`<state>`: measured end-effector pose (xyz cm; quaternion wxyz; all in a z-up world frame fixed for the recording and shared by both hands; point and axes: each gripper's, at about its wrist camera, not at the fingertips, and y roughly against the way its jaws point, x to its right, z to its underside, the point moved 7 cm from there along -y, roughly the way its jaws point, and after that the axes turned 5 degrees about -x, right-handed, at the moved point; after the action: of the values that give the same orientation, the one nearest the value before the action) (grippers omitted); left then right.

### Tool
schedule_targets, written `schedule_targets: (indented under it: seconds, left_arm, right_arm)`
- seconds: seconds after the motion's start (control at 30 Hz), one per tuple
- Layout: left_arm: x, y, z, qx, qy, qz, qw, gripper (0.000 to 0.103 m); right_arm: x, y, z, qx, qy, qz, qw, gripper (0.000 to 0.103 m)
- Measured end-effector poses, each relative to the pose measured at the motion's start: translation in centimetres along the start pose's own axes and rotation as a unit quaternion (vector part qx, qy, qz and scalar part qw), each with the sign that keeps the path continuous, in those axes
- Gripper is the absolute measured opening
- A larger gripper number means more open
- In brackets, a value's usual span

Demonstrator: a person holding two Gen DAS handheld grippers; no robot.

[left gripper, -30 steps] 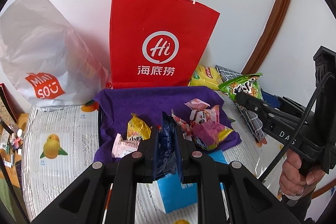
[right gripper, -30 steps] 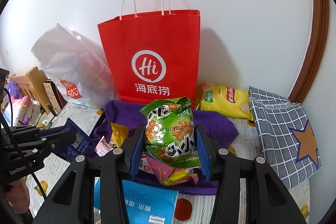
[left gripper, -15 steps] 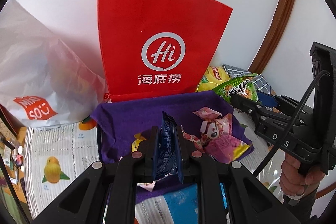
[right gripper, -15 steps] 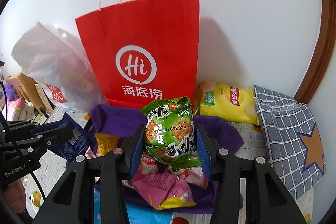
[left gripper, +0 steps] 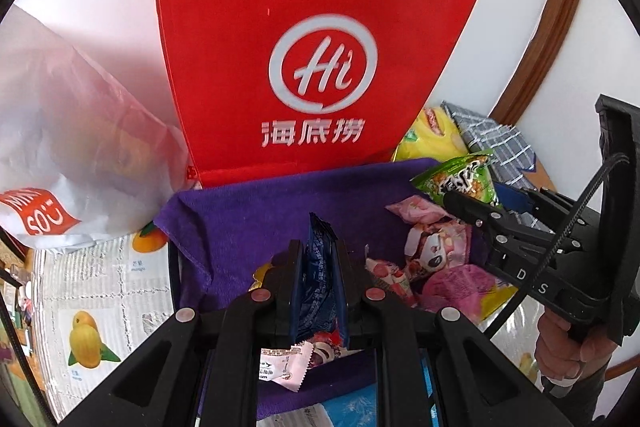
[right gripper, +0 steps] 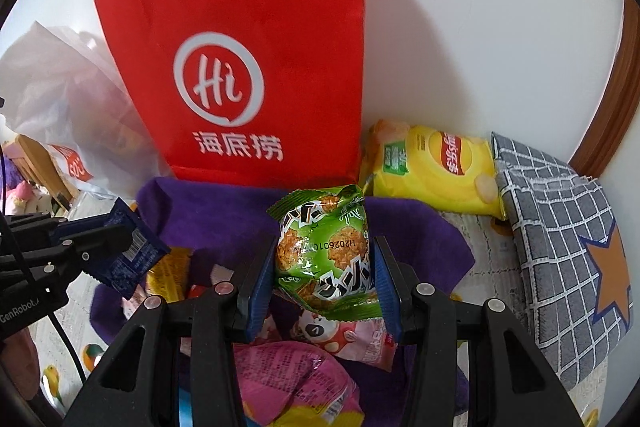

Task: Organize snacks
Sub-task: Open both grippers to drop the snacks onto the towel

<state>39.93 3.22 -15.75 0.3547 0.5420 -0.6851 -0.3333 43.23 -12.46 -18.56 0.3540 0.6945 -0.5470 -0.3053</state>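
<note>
My left gripper [left gripper: 318, 259] is shut on a dark blue snack packet [left gripper: 316, 267], held edge-on above the purple cloth [left gripper: 248, 211]; it also shows in the right wrist view [right gripper: 132, 251]. My right gripper [right gripper: 324, 267] is shut on a green snack bag [right gripper: 324, 251], upright above the cloth [right gripper: 416, 231]; this bag shows at right in the left wrist view [left gripper: 460, 179]. A red paper bag [left gripper: 304, 59] stands against the wall just behind the cloth [right gripper: 248, 67]. Loose pink and yellow snacks [left gripper: 436, 251] lie on the cloth.
A white plastic Miniso bag [left gripper: 60, 155] leans at the left. A yellow chip bag [right gripper: 436, 167] and a grey checked cloth with an orange star [right gripper: 568, 247] lie at the right. A fruit-print table cover [left gripper: 104, 299] lies beneath. A blue box [left gripper: 352, 403] sits near me.
Both grippers have moved forward toward the red bag with their snacks still held; the bag now fills more of both views and its handles run out of frame.
</note>
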Motion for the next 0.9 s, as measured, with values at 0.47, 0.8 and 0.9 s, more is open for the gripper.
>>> schedule_targets:
  seconds: [0.47, 0.8, 0.9]
  left_arm:
    - [-1.3, -4.4, 1.5, -0.058, 0.014, -0.008, 0.9982, 0.014]
    - [-0.9, -4.8, 1.9, -0.068, 0.007, -0.006, 0.9976, 0.014]
    - [-1.0, -4.8, 1.8, -0.070, 0.008, -0.003, 0.9975, 0.014]
  right_arm:
    - [0.9, -2.8, 1.4, -0.035, 0.012, 0.014, 0.999, 0.046]
    - [1.0, -3.3, 1.7, -0.042, 0.014, 0.017, 0.999, 0.046]
    - [0.9, -3.5, 1.8, -0.042, 0.013, 0.017, 0.999, 0.046]
